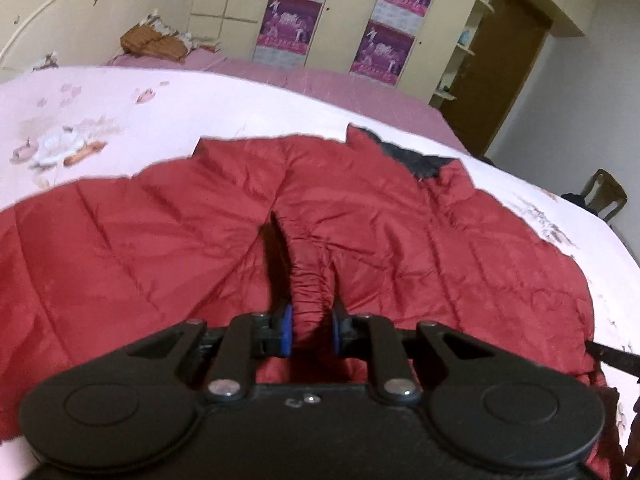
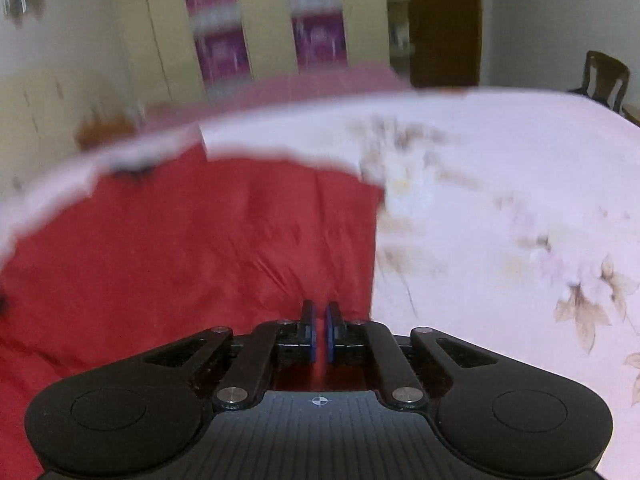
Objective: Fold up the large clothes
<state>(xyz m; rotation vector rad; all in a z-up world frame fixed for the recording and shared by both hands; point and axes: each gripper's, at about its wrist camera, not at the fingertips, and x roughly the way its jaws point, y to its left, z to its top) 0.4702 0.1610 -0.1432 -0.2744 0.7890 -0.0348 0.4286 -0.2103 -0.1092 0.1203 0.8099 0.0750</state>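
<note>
A red quilted jacket point(image 1: 192, 236) lies spread on the bed, its dark lining point(image 1: 416, 160) showing at the far collar. My left gripper point(image 1: 312, 328) is shut on a gathered, elastic-ribbed cuff point(image 1: 310, 280) that stands up between its blue pads. The right wrist view is blurred. In it the jacket point(image 2: 180, 248) fills the left half, with its straight edge running just right of my right gripper point(image 2: 320, 332). That gripper's blue pads stand almost together, with a thin sliver of red cloth pinched between them.
The bed carries a pale pink floral sheet point(image 2: 500, 208) with a mauve cover point(image 1: 340, 80) beyond it. An orange-brown cloth point(image 1: 152, 42) lies by the headboard. Cream wardrobes with purple posters point(image 1: 292, 28) stand behind. A brown door point(image 1: 504, 64) and a wooden chair point(image 2: 604, 76) are at the right.
</note>
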